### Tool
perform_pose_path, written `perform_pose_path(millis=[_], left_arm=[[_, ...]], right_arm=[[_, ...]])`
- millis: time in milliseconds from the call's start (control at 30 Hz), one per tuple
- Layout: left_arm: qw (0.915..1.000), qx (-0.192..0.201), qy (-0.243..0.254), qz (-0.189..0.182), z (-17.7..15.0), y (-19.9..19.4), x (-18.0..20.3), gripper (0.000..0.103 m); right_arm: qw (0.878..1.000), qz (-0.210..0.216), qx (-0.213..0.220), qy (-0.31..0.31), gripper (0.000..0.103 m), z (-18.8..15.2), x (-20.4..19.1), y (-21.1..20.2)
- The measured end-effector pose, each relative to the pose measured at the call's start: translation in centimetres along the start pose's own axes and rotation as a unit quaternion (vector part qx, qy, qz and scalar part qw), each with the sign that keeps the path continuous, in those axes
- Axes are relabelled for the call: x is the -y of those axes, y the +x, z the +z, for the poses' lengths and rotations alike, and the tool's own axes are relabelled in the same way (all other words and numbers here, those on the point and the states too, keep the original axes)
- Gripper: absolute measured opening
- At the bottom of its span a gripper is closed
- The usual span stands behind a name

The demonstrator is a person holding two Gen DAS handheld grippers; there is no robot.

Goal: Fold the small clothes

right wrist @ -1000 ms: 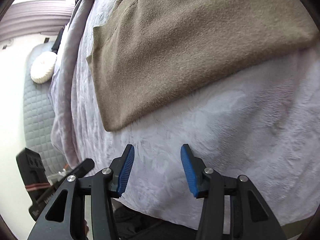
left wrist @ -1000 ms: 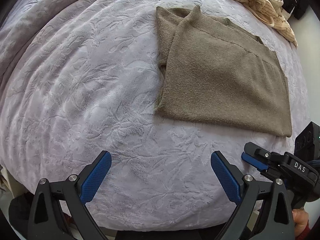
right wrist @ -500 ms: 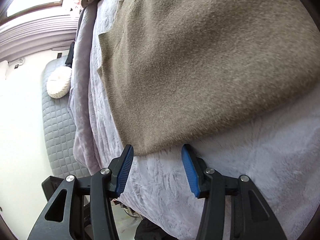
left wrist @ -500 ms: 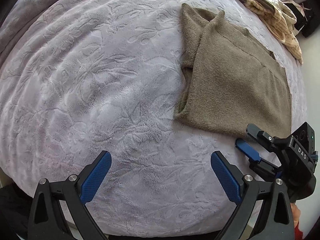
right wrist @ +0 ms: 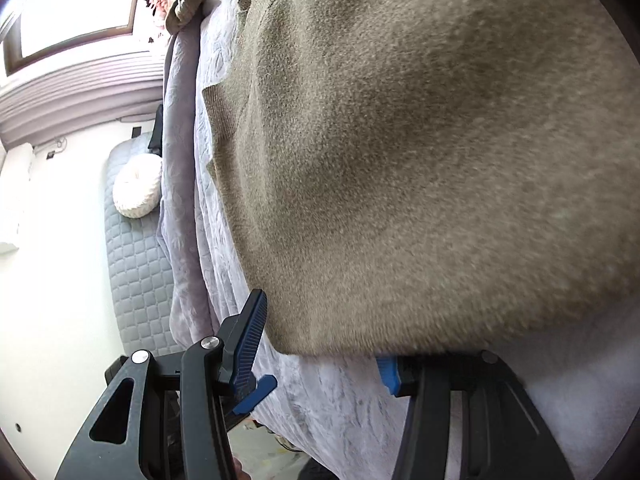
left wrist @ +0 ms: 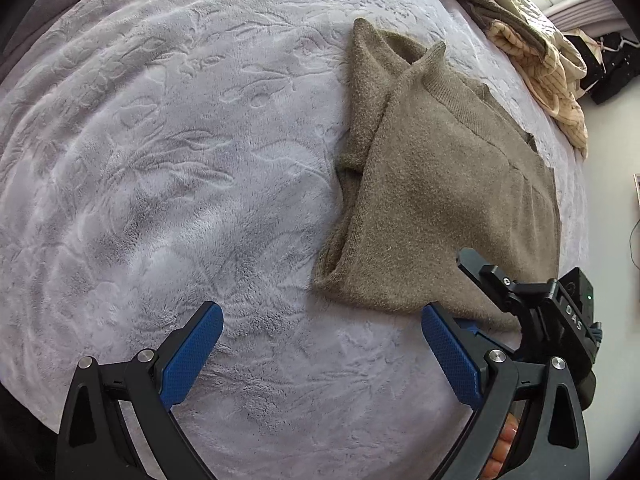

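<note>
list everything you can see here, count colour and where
sweater: 1, olive-brown knit, partly folded on the bed, right of centre in the left wrist view
blanket: 1, pale lilac plush with embossed leaves, covers the bed
heap of clothes: 1 pile, cream striped and olive, far right corner of the bed
round cushion: 1, white, on a grey quilted mat beside the bed
window: 1, bright, brown frame, far wall
left tool: 1, black with blue pads, open above bare blanket
right tool: 1, black with blue pads, open at the sweater's near corner, one finger under the hem
</note>
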State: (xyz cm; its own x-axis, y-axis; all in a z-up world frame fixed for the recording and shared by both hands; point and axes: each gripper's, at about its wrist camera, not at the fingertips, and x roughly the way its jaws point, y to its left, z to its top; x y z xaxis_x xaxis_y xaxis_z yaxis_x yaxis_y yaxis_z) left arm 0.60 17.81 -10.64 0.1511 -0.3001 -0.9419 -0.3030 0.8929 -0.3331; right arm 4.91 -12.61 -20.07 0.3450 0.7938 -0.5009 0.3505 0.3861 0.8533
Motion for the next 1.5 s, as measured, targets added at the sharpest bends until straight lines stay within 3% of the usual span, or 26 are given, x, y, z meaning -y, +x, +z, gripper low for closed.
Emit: perform_pose_path(millis=[67,100,233,333,433,633,767,833,933,1067,1133,1200,1333,1367,1400,1500], left_arm=[[0.9999,0.006,-0.005,-0.01,0.5,-0.7,-0.1,0.099],[0.9998,0.009,-0.007,-0.016,1.0,-0.9,-0.2,0.099],[0.9989,0.005,-0.015,-0.043,3.1,-0.9,-0.3,0.099],[0.9958,-0.008,-0.019,-0.09,5.3,0.0,-0.3,0.099],[0.9908,-0.027,-0.017,-0.132,8.1,1.8,0.3,0.101],[0.9858,-0.06,-0.016,-0.156,12.6,5.8,2.0,0.101],[0.9841,-0.064,0.02,-0.164,13.3,6.2,4.3,0.1],[0.9845,-0.057,0.047,-0.159,13.3,6.0,5.7,0.099],[0.9876,-0.053,0.085,-0.121,13.3,6.1,7.1,0.075],[0.9897,-0.061,0.083,-0.099,13.5,7.1,6.9,0.074],[0.9903,-0.063,0.077,-0.096,13.6,7.4,6.6,0.074],[0.9911,-0.067,0.069,-0.093,13.6,7.8,6.5,0.074],[0.9925,-0.063,0.077,-0.07,13.4,8.2,7.1,0.074],[0.9929,-0.058,0.085,-0.06,13.2,8.2,7.5,0.062],[0.9928,-0.052,0.098,-0.045,13.0,8.1,8.0,0.043],[0.9923,-0.039,0.108,-0.046,12.8,7.3,9.0,0.026]], right_arm=[[0.999,0.02,-0.009,0.039,0.032,0.4,0.5,0.2],[0.998,0.032,-0.01,0.051,0.008,0.6,0.8,0.1],[0.995,0.09,-0.01,0.03,0.008,1.2,-0.5,-1.5],[0.995,0.103,-0.012,-0.012,0.008,1.6,-2.5,-2.9],[0.994,0.103,-0.014,-0.038,0.008,1.9,-3.7,-3.8],[0.994,0.096,-0.025,-0.049,0.008,2.2,-3.7,-4.1],[0.994,0.086,-0.035,-0.05,0.008,1.9,-3.5,-3.7],[0.995,0.072,-0.042,-0.053,0.008,1.6,-3.4,-3.3],[0.994,0.007,-0.069,-0.087,0.013,1.0,-3.8,-3.2],[0.972,-0.111,-0.109,-0.178,0.014,-0.6,-4.9,-4.0],[0.964,-0.136,-0.095,-0.208,0.014,-0.4,-5.7,-5.0],[0.958,-0.165,-0.054,-0.229,0.014,0.7,-6.3,-6.4],[0.949,-0.228,0.002,-0.218,0.014,4.8,-4.9,-7.0],[0.948,-0.241,-0.004,-0.206,0.014,6.0,-3.8,-6.4],[0.95,-0.245,-0.022,-0.194,0.005,6.8,-2.5,-5.6],[0.964,-0.204,-0.03,-0.165,0.004,8.0,-0.2,-5.1]])
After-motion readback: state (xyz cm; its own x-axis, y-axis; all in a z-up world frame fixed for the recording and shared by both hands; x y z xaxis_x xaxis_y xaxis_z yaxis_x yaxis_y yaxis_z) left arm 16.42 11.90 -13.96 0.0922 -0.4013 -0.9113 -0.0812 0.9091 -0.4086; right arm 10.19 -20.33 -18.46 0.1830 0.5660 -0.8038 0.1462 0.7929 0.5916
